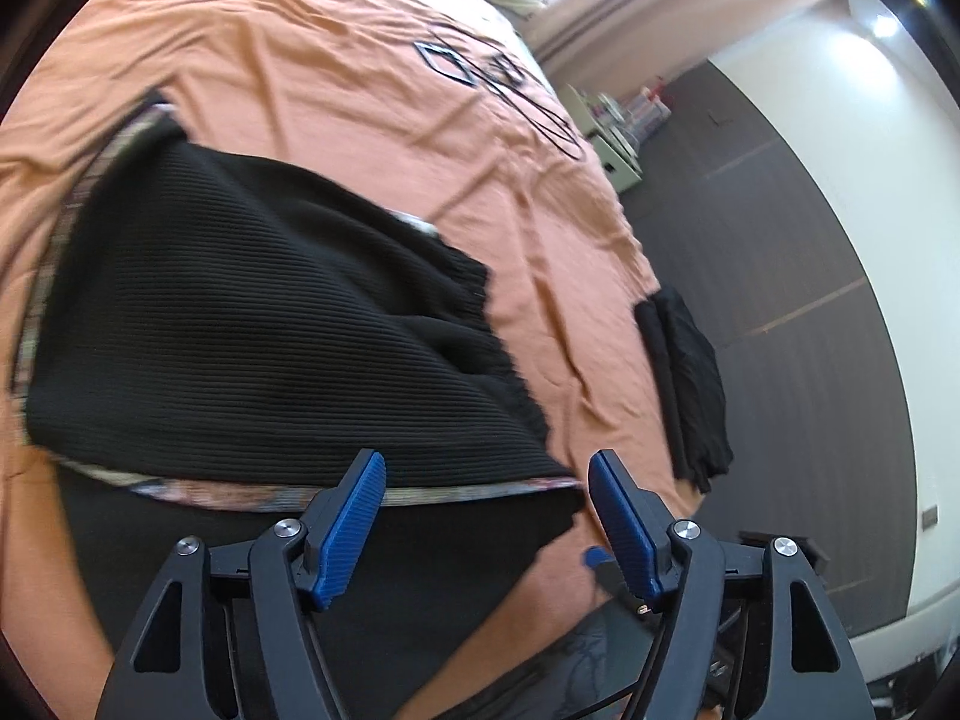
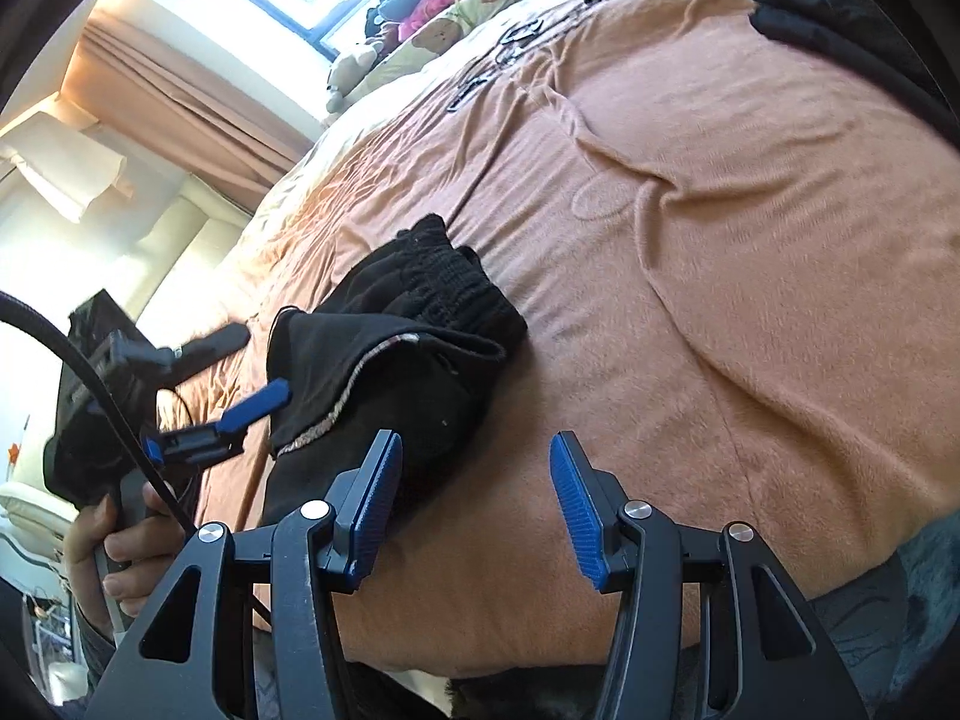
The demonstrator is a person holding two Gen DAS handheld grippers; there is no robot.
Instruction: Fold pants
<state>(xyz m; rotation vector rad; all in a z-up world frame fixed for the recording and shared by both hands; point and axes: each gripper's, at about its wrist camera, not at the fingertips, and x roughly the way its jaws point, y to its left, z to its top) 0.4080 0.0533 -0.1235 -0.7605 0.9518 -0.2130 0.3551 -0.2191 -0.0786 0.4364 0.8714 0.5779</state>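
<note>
The black ribbed pants (image 1: 240,330) lie folded on the orange bed cover (image 1: 360,90), their gathered waistband (image 1: 480,312) toward the right and a pale patterned lining showing along the edges. My left gripper (image 1: 487,459) hovers open just above the near edge of the pants, nothing between its blue pads. In the right wrist view the pants (image 2: 408,348) form a bunched heap. My right gripper (image 2: 475,441) stands open beside them over bare cover, its left finger (image 2: 372,510) close to the cloth. The left gripper (image 2: 258,402) shows there too, held by a hand (image 2: 120,540).
A second folded black garment (image 1: 690,378) lies at the bed's right edge, above the dark floor (image 1: 780,210). A thin black cable and a small frame (image 1: 450,63) rest farther up the cover. Plush toys and pillows (image 2: 420,18) sit by the window.
</note>
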